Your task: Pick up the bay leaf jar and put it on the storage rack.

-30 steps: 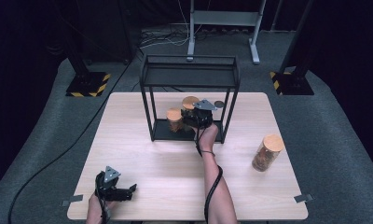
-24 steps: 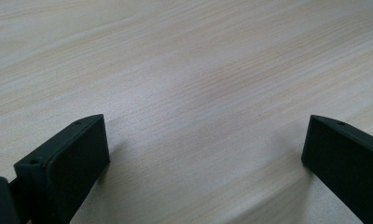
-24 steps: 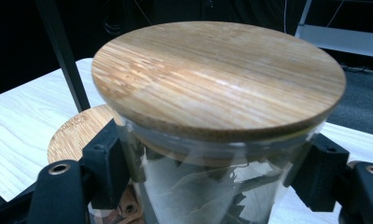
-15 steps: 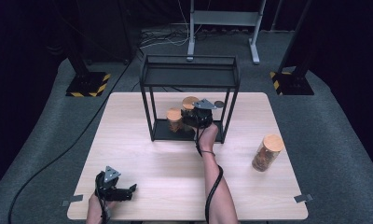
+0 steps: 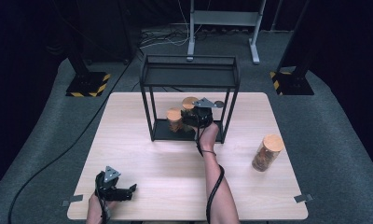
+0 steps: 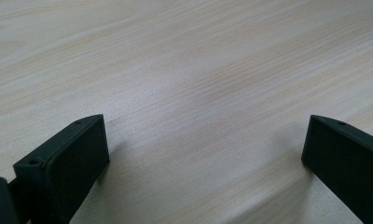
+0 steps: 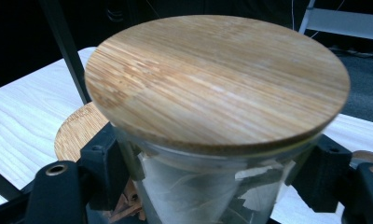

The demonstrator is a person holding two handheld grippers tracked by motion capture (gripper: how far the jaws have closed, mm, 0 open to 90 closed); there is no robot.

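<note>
In the high view the right gripper point(image 5: 197, 117) hides most of a jar point(image 5: 190, 103) on the rack's point(image 5: 189, 77) lower shelf, near the table's point(image 5: 142, 158) far edge. In the left gripper view, wide jaws hold nothing above bare wood. In the right gripper view the jar's bottom is cut off; the jaws, just opening slightly, flank its glass, contact unclear.
</note>
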